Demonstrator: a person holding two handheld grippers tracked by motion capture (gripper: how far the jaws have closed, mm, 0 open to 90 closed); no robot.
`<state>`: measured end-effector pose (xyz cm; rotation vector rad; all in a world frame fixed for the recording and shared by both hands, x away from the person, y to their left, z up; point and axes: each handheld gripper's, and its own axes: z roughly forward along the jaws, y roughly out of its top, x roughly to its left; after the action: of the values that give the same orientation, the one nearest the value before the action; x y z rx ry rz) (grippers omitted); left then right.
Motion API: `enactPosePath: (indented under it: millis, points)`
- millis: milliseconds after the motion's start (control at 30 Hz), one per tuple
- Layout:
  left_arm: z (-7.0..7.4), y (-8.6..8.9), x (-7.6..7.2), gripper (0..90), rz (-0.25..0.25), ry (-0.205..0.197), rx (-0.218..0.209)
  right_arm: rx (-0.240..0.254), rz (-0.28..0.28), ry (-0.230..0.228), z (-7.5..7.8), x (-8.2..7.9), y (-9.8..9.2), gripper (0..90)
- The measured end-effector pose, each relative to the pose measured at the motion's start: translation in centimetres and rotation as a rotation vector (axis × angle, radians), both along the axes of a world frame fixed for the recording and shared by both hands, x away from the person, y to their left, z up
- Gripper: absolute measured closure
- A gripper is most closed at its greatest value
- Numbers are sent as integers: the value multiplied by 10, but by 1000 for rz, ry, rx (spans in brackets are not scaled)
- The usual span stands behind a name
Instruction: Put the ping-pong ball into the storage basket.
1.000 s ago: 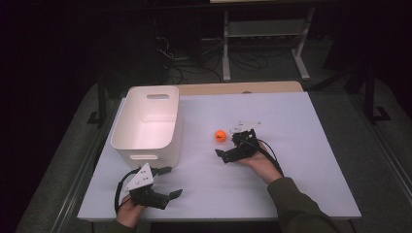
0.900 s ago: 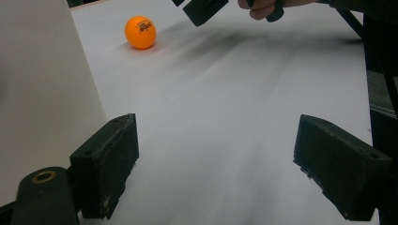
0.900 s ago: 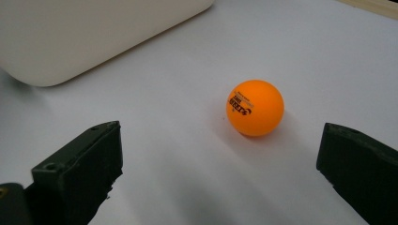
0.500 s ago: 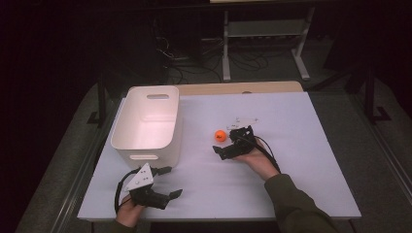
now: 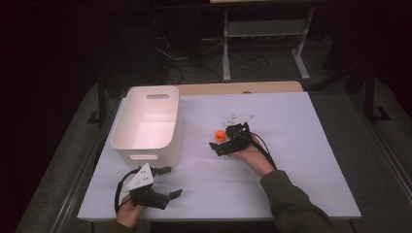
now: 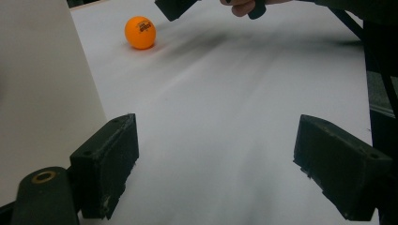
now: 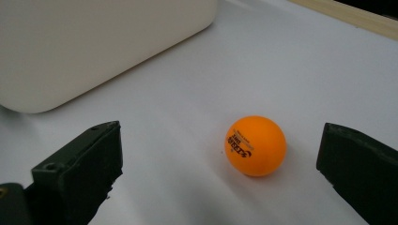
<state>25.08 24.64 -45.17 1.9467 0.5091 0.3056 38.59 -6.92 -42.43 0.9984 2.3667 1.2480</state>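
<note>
An orange ping-pong ball [image 5: 220, 135] with dark print lies on the white table [image 5: 301, 145], right of a white plastic bin [image 5: 148, 121]. My right gripper [image 5: 221, 141] is open at the ball. In the right gripper view the ball [image 7: 256, 145] rests between the two black jaws, nearer the right one and untouched by my right gripper [image 7: 220, 168]. My left gripper [image 5: 171, 181] is open near the front edge, just below the bin. The left gripper view looks past my left gripper [image 6: 220, 164] to the bin wall [image 6: 42, 93] and the distant ball [image 6: 140, 32].
A wooden strip [image 5: 243, 88] borders the table's far edge. Behind it stand a metal rack [image 5: 262, 29] and floor cables [image 5: 194, 53]. The bin's side [image 7: 94, 42] rises close to the left of the right gripper. Bare tabletop stretches to the right.
My right gripper has edged forward and left, so the ball now lies between its jaws. The left gripper, the ball and the bin have stayed put.
</note>
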Motion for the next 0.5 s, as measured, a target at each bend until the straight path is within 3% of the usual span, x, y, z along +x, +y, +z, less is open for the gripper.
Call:
enactPosePath:
  millis: [500]
  points:
    - [0,0,0,142,0,0,0,2,-6,-7,2,11,4,4]
